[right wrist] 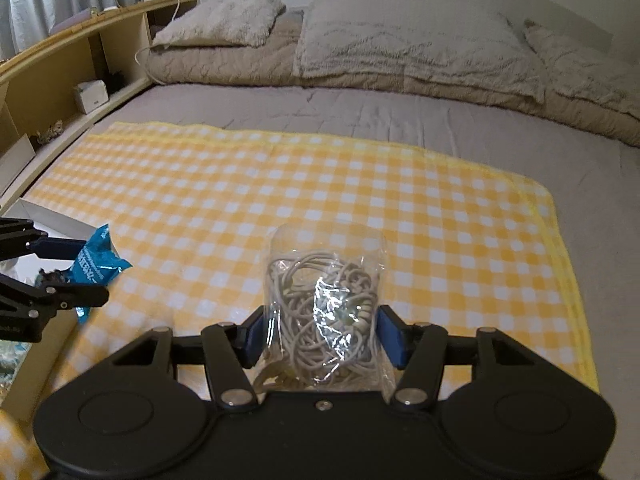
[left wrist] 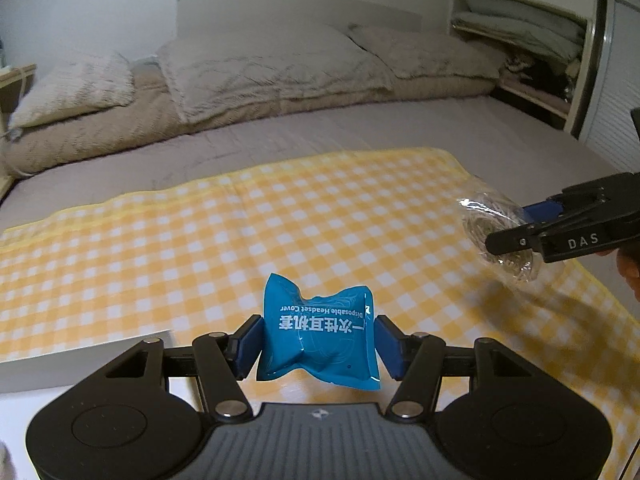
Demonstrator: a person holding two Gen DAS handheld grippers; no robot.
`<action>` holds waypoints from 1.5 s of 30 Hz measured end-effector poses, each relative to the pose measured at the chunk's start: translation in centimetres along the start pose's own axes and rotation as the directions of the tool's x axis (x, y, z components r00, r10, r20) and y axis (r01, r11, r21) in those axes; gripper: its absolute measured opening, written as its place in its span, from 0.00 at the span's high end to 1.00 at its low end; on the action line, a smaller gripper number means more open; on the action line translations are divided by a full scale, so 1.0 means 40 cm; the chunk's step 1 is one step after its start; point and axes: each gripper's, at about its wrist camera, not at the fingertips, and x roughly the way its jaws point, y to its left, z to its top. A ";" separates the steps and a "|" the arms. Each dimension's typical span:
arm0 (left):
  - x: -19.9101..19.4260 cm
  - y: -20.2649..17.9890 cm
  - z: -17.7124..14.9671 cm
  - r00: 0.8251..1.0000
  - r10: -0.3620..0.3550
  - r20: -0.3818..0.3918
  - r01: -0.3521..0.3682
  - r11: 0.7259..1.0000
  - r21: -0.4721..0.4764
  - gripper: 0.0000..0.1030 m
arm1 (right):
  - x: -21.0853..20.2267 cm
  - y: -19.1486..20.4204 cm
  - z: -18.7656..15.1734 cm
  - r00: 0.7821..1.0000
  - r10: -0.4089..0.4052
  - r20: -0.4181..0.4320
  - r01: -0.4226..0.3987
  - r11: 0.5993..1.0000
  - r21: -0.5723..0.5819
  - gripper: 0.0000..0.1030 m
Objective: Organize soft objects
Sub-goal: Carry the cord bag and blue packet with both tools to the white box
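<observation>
My left hand-held gripper (left wrist: 316, 346) is closed partway on a blue packet (left wrist: 318, 336), its blue pads (left wrist: 248, 346) pressing in from both sides so the packet bulges and creases between them. The printing on it reads upside down from my view, with the words "Disposable Headset Cover" legible. The packet hangs clear above the yellow checked cloth (left wrist: 240, 232) that is spread over the near half of the bed (left wrist: 360, 128).

My right hand-held gripper (right wrist: 320, 338) is likewise closed partway, clamped on a clear plastic bag (right wrist: 326, 300) stuffed with a tangle of pale cable. The bag stands up between the pads, its top rising above them, and it too is off the cloth. In the left wrist view this bag shows at the far right, gripped side-on, with a shadow on the cloth beneath it.

The two held things are well apart, the packet to the left and the bag to the right. A white box (right wrist: 52, 220) sits at the near left edge of the cloth; what lies inside it I cannot make out, as it is mostly hidden. Pillows (right wrist: 400, 40) lie along the far end of the bed, and a wooden shelf (right wrist: 80, 52) runs down the left side.
</observation>
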 end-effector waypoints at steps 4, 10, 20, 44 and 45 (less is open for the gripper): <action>-0.045 0.035 -0.007 0.999 0.027 0.023 -0.027 0.999 -0.022 0.41 | -0.032 0.034 0.012 0.999 0.003 0.034 -0.003 1.000 -0.004 0.43; -0.105 0.112 -0.028 0.994 0.096 0.054 -0.094 0.995 -0.042 0.41 | -0.073 0.107 0.029 0.996 0.040 0.080 -0.037 0.998 -0.042 0.43; -0.171 0.298 -0.064 0.968 0.243 0.060 -0.233 0.963 -0.136 0.41 | -0.074 0.261 0.075 0.985 0.131 0.109 -0.116 0.983 -0.140 0.43; -0.141 0.613 -0.133 0.914 0.404 -0.026 -0.402 0.899 -0.176 0.41 | 0.043 0.671 0.095 0.942 0.327 0.071 -0.213 0.749 -0.627 0.43; -0.135 0.621 -0.134 0.915 0.402 -0.027 -0.400 0.900 -0.171 0.41 | 0.048 0.692 0.093 0.937 0.343 0.066 -0.219 0.725 -0.653 0.43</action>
